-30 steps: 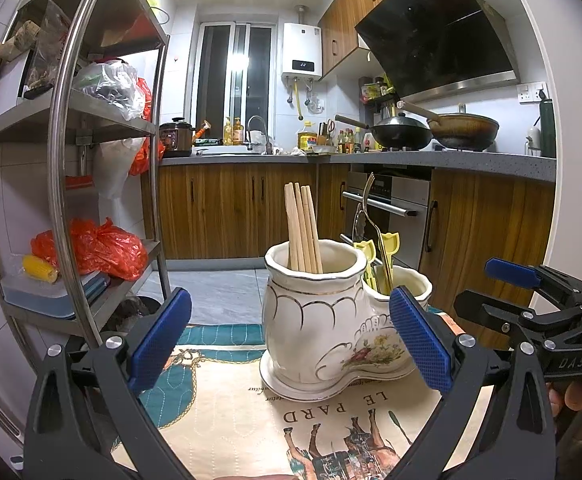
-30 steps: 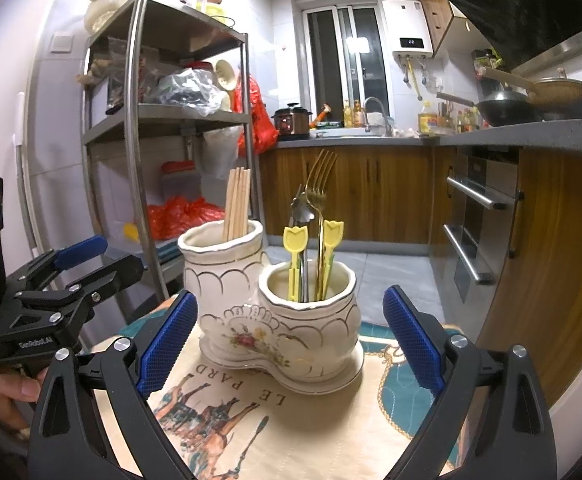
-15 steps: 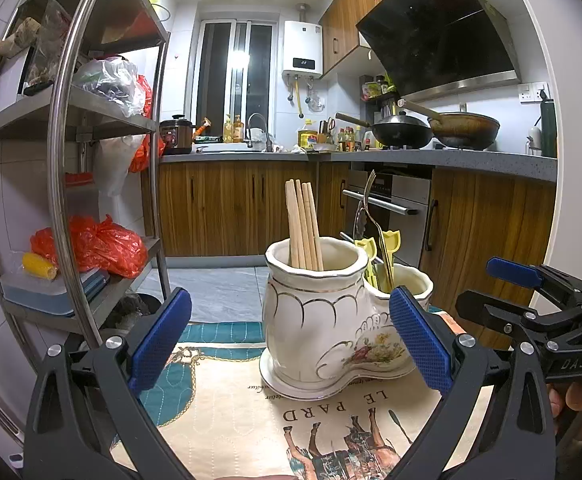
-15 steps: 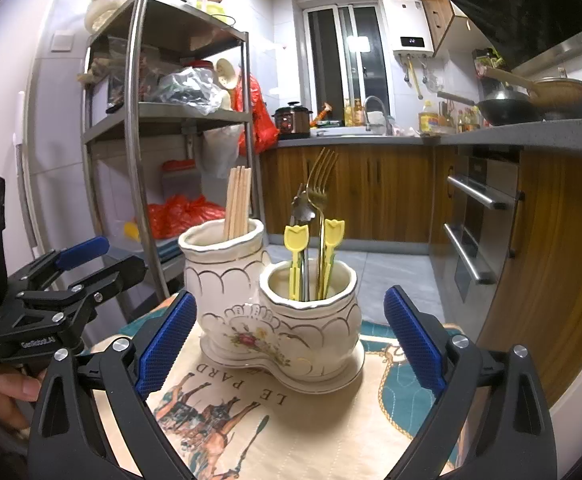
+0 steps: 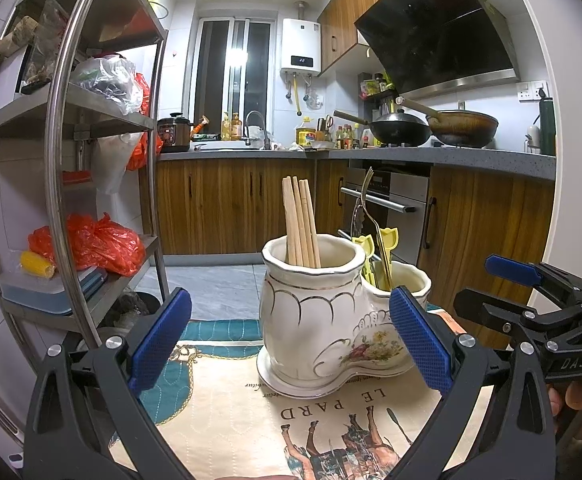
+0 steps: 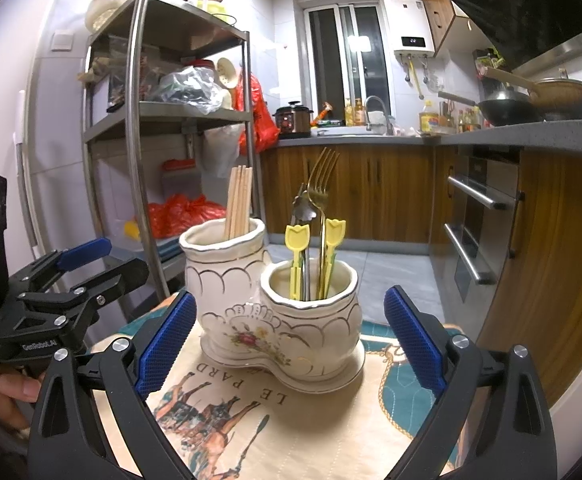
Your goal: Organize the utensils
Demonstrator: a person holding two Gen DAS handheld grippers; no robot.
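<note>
A white ceramic utensil holder [image 5: 323, 320] with gilt trim and two joined cups is seen standing upright on a printed cloth [image 5: 251, 408], ahead of the left gripper [image 5: 291, 340] and framed between its blue-padded fingers [image 5: 159, 340], which are spread wide apart with nothing held. In the left wrist view the taller cup lies nearer the jaws and is filled with wooden chopsticks [image 5: 301, 220], while the lower cup sits behind and toward the right finger, partly hidden by it. From the right wrist view the same holder [image 6: 275, 312] is placed ahead of the right gripper [image 6: 291, 344], between its fingers [image 6: 411, 340], which are likewise held wide apart and empty. There the lower cup is closer to the jaws and is seen to contain a gold fork [image 6: 323, 176], a silver utensil [image 6: 305, 210] and two yellow tulip-topped pieces [image 6: 297, 238], all standing upright; the chopsticks [image 6: 239, 200] rise from the cup toward the left finger. Each gripper is visible in the other's view, off to the side of the jaws and apart from the holder, gripped by a hand [image 6: 7, 392]. A steel shelf rack [image 5: 63, 160] stands beyond the left finger.
</note>
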